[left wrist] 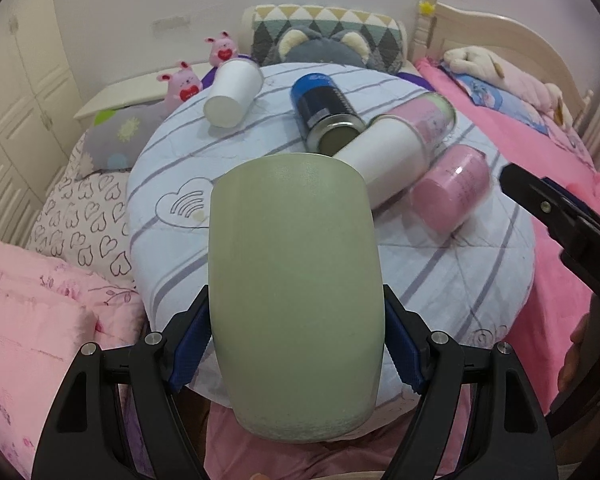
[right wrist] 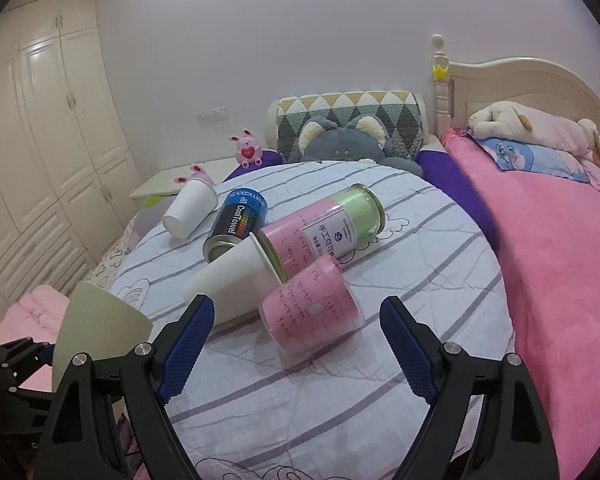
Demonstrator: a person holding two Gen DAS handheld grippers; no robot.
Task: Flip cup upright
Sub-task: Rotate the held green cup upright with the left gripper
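Observation:
My left gripper [left wrist: 296, 336] is shut on a pale green cup [left wrist: 294, 288], held lengthwise above the near edge of the round cushion [left wrist: 460, 280]; the cup fills the middle of the left wrist view and shows at the lower left in the right wrist view [right wrist: 100, 328]. My right gripper [right wrist: 296, 344] is open and empty, just in front of a pink cup [right wrist: 312, 308] lying on its side. It shows at the right edge of the left wrist view [left wrist: 560, 216]. A white paper cup [right wrist: 232, 280] lies beside the pink cup.
On the striped cushion [right wrist: 380, 360] also lie a pink-and-green can [right wrist: 332, 228], a dark blue can [right wrist: 236, 224] and a second white paper cup [right wrist: 190, 210]. Plush toys and a patterned pillow [right wrist: 352, 120] sit behind. A pink bed [right wrist: 560, 260] is right, wardrobes [right wrist: 40, 140] left.

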